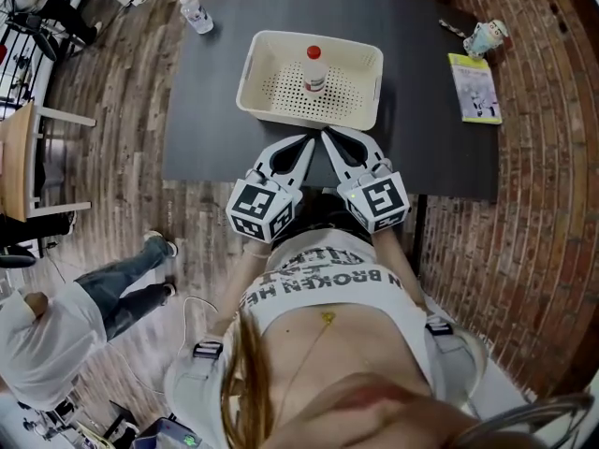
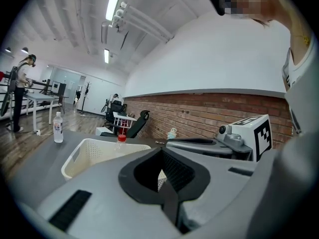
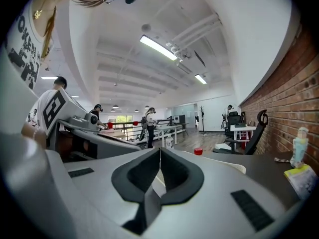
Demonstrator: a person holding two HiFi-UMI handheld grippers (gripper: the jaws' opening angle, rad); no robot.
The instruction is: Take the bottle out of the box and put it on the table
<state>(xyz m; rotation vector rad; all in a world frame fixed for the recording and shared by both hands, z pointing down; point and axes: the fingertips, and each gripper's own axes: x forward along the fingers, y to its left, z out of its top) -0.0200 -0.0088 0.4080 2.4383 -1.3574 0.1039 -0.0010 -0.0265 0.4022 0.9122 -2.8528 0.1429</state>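
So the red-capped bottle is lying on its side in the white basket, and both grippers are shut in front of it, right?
No, the red-capped bottle stands upright in the white basket, not on its side; the head view shows it. The left gripper and right gripper are both shut in front of it.

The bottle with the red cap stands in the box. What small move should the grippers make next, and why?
Probably open the right gripper before it crosses the near rim of the box. It and the left gripper are both shut and short of the box, while the bottle stands upright inside, untouched.
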